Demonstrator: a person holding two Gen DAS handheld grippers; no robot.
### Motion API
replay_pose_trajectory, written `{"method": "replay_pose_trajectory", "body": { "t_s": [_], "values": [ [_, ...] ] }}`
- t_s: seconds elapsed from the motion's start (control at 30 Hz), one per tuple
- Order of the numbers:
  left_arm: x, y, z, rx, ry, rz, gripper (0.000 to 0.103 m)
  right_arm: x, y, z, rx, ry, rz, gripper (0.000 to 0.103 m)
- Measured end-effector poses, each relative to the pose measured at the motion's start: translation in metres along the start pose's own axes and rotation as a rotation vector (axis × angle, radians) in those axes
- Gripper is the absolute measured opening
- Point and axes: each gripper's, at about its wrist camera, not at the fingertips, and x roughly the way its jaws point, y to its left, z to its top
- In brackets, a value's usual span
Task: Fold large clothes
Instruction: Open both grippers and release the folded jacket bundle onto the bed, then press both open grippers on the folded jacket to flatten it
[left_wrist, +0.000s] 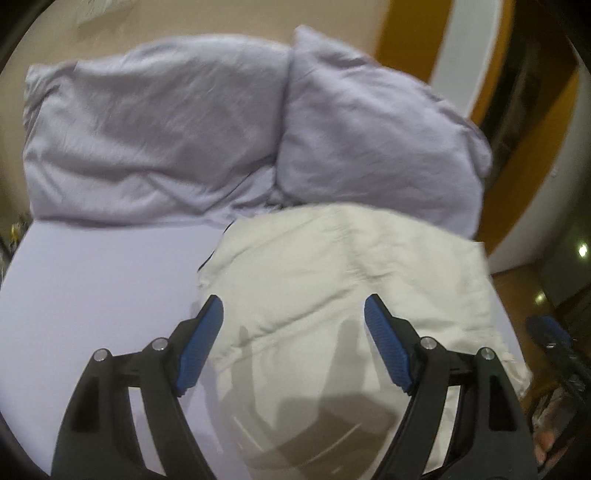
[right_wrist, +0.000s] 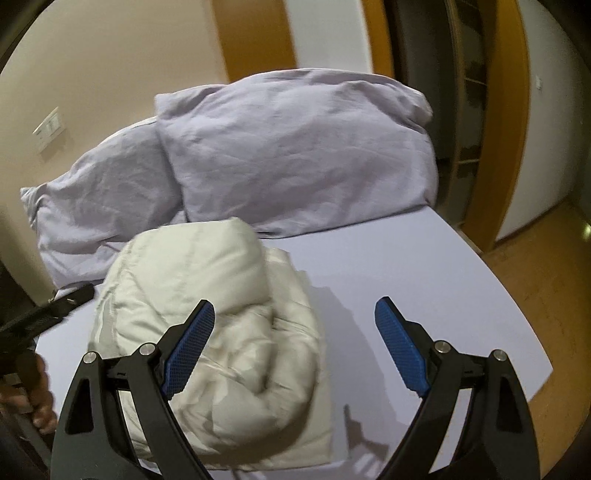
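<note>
Left wrist view: the left gripper (left_wrist: 293, 321) is standing wide, blue pads (left_wrist: 201, 347) well apart, nothing pinched between them. It is hovering over the cream padded garment (left_wrist: 332, 266), which is filling the centre and lower right of the frame. The gripper's shadow is falling on the cloth at lower centre. The garment is lying on the lilac bed sheet (left_wrist: 92, 302), bare sheet showing at lower left. Two lilac pillows (left_wrist: 147, 125) are sitting across the upper half, side by side and touching; the garment's far edge is lying near the right-hand one. At the right edge, partly out of frame and blurred, the right gripper (left_wrist: 550, 332) is showing as a dark shape with blue.

Right wrist view: the right gripper (right_wrist: 294, 321) is also standing wide, holding nothing. The garment (right_wrist: 207, 295) is lying folded into a thick bundle at centre-left of the frame, its upper layer rolled over; the left pad (right_wrist: 188, 350) is overlapping it in the picture, contact unclear. Bare sheet (right_wrist: 424, 277) is lying under the right pad. The pillows (right_wrist: 295, 147) are occupying the upper middle. At the left edge, the left gripper (right_wrist: 44, 314) is appearing as a dark bar, with a hand (right_wrist: 37, 398) below it.
</note>
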Motion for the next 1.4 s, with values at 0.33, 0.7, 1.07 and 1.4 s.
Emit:
{"method": "replay_pose_trajectory", "body": {
  "t_s": [0.33, 0.7, 1.07, 1.4],
  "values": [
    [0.039, -0.012, -0.036, 0.033, 0.033, -0.046, 0.079, 0.025, 0.034, 0.013, -0.046, 0.024, 0.044, 0.078],
    [0.047, -0.016, -0.041, 0.050, 0.019, -0.052, 0.079, 0.079, 0.057, 0.018, -0.129, 0.024, -0.011, 0.062],
    [0.036, -0.028, -0.012, 0.064, -0.033, -0.058, 0.079, 0.120, 0.030, -0.023, -0.106, 0.018, -0.030, 0.062],
    [0.066, -0.027, -0.003, 0.055, -0.063, 0.063, 0.088, 0.126, 0.022, -0.039, -0.060, -0.030, -0.021, 0.064]
  ]
}}
